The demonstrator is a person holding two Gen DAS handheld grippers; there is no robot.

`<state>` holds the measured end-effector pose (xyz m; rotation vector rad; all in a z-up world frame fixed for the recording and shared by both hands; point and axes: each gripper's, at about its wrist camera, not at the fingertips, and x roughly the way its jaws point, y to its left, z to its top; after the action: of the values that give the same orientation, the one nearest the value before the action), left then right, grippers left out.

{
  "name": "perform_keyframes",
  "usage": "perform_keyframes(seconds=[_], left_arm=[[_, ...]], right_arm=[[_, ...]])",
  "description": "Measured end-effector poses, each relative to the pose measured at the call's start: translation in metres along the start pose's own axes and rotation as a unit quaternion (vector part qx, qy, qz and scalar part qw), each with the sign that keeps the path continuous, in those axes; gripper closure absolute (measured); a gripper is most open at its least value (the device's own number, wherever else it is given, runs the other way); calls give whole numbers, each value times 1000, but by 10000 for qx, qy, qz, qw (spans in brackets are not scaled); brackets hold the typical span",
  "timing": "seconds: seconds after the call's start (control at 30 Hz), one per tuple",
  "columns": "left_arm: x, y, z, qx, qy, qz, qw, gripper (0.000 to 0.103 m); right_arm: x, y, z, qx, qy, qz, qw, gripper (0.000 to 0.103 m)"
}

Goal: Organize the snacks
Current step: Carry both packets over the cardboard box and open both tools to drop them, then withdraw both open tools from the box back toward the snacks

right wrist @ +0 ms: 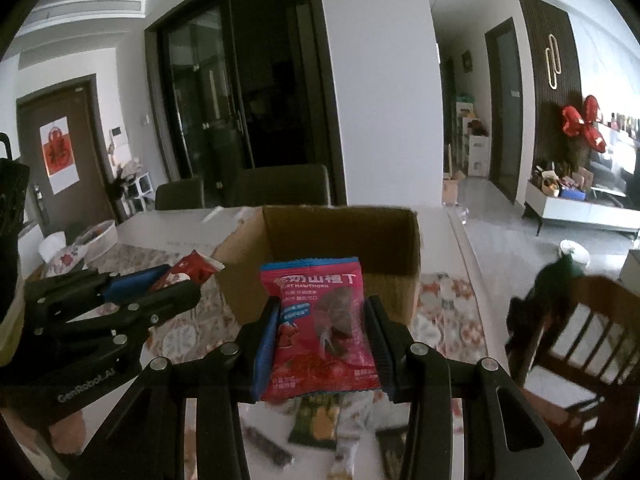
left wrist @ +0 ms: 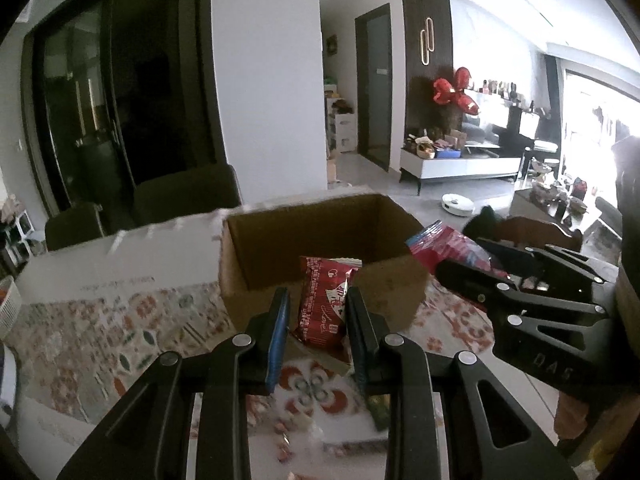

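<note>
- The left gripper (left wrist: 318, 310) has its two black fingers closed on a dark red foil snack packet with white print (left wrist: 326, 302); the packet hangs in the air just in front of the open brown cardboard box (left wrist: 384, 284), near its front wall.
- The right gripper (right wrist: 322, 334) is clamped on the sides of a pink plastic snack bag with a blue top edge (right wrist: 320, 328), held up before the same cardboard box (right wrist: 396, 292).
- Neither packet is in the box yet, and the part of the box's inside that shows holds nothing; its floor is hidden, so the count already packed cannot be told. By this showing the sorting seems at an early or middle stage.
- More wrapped snacks (right wrist: 316, 424) lie loose on the patterned floral tablecloth (left wrist: 120, 332) below the right gripper, blurred, and remain to be gathered.
- The pink bag reads "HAWTHORN" under large white Chinese characters; its smaller print is too fine to read.
- The red packet shows the cursive word "Love"; the rest is unreadable.
- The left gripper's body, seen from the right wrist, is marked "GenRobot.AI".
</note>
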<state>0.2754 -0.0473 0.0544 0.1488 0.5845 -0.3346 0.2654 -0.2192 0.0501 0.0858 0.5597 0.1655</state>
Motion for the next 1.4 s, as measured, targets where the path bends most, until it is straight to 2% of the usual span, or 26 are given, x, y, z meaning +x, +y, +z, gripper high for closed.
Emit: perform_keyframes(seconds=[0.2,0.4,0.6,0.73,0.83,0.9,0.93,0.97,1.0,1.07,1.27,1.4], left_arm=[[23,8,30,-10,62,18,10000,75],[60,19,52,-205,342,-115,9991,75],[99,25,65,-326,761,-205,9964,74],[116,29,66,-376,901,-149,9951,73],[121,33,66,-403,896,-67,9951,64],[120,34,66,-358,814,13,9960,47],[118,34,66,-325,759,75,9966,37],[115,35,64,-271,686,146,9972,35],[113,35,63,-227,650,202,9974,34],[105,34,60,-144,594,293,9977,22],[75,31,50,-77,231,506,9984,11],[52,31,43,-157,53,553,9983,10]], right_arm=[[28,-8,29,-11,84,30,10000,60],[59,-18,49,116,302,129,9994,60],[89,-29,59,246,540,93,9982,60],[105,-34,61,280,688,83,9972,60],[115,-35,60,285,802,3,9964,60],[120,-36,58,266,881,-69,9957,58],[122,-37,58,271,914,-88,9954,54],[123,-38,58,286,919,-124,9953,45],[121,-39,57,286,891,-180,9954,40],[117,-38,54,210,868,-301,9955,39],[94,-30,48,60,726,-471,9962,39],[75,-26,46,110,618,-483,9969,39]])
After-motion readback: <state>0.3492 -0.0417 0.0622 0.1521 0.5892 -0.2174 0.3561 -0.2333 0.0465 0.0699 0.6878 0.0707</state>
